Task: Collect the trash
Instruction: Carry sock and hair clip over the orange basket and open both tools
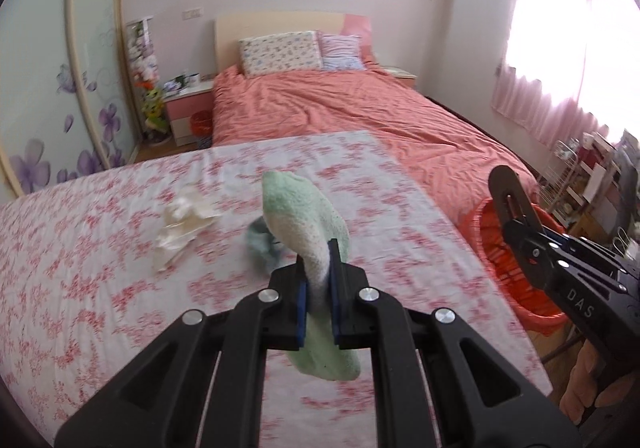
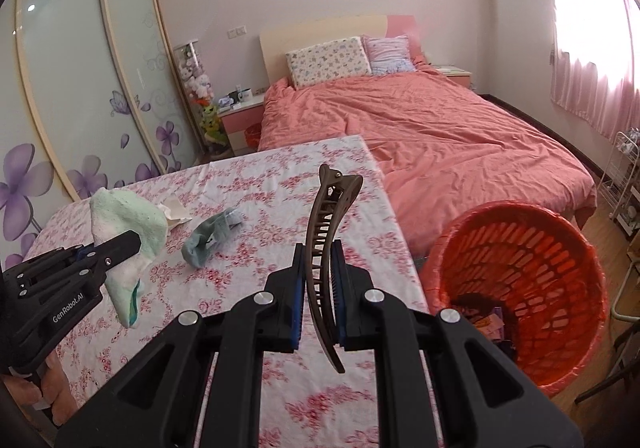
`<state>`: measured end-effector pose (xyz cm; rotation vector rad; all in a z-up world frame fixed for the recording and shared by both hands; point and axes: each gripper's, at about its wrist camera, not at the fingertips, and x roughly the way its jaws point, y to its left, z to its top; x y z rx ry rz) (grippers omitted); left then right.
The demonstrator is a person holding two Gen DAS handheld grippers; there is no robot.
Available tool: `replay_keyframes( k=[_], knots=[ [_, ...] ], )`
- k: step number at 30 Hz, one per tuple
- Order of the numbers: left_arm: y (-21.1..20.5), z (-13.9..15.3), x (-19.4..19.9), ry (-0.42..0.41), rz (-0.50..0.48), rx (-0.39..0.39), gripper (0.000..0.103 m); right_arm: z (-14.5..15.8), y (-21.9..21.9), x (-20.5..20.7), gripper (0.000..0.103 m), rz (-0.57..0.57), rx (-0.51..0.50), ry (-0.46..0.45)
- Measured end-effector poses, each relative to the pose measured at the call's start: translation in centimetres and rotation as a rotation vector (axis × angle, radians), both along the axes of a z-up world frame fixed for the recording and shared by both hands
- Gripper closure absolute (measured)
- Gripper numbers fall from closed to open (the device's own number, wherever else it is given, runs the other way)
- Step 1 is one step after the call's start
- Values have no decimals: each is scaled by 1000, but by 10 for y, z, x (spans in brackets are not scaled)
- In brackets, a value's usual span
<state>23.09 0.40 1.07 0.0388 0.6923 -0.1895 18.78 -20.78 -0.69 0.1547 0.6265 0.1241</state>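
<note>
In the right wrist view the right gripper [image 2: 318, 288] has its jaws closed on a brown hair clip [image 2: 325, 248], pinched near its middle so that both long ends stick out; a grip that thin could let it swivel or slide free. The bin [image 2: 520, 276], orange and already holding scraps, stands on the floor at about 3 o'clock of that gripper, just beside the counter [image 2: 240, 328]. Its mouth tilts towards the camera, so a clip let go too soon could strike the near rim and land on the floor. At 9 o'clock the left gripper [image 1: 318, 288] is clamped on a pale green sock [image 1: 304, 216], which flops over the jaws and hangs below them. Its loose tail could catch on the counter edge, or drape over the bin's rim instead of falling in. Both grippers appear bound for one bin, so they could knock together. Farther off, at about 11 o'clock on the counter, lie a blue sock [image 2: 210, 236] and a crumpled tissue [image 1: 186, 220], not yet collected. Beyond them is the bed [image 2: 440, 136].
</note>
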Motion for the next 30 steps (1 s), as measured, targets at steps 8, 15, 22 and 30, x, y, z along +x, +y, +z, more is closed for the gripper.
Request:
replay_keyframes(
  k=[8, 15, 22, 30],
  knots=[
    [-67, 9, -4, -14, -133, -26, 93, 2, -44, -13, 90, -72, 12, -19],
    [-120, 9, 1, 16, -250, -128, 93, 0, -95, -24, 90, -155, 48, -26],
    [-181, 3, 9, 30, -361, -140, 93, -10, -138, -22, 90, -238, 63, -19],
    [-239, -22, 24, 68, -428, -102, 93, -32, -168, -12, 90, -287, 80, 15]
  ],
)
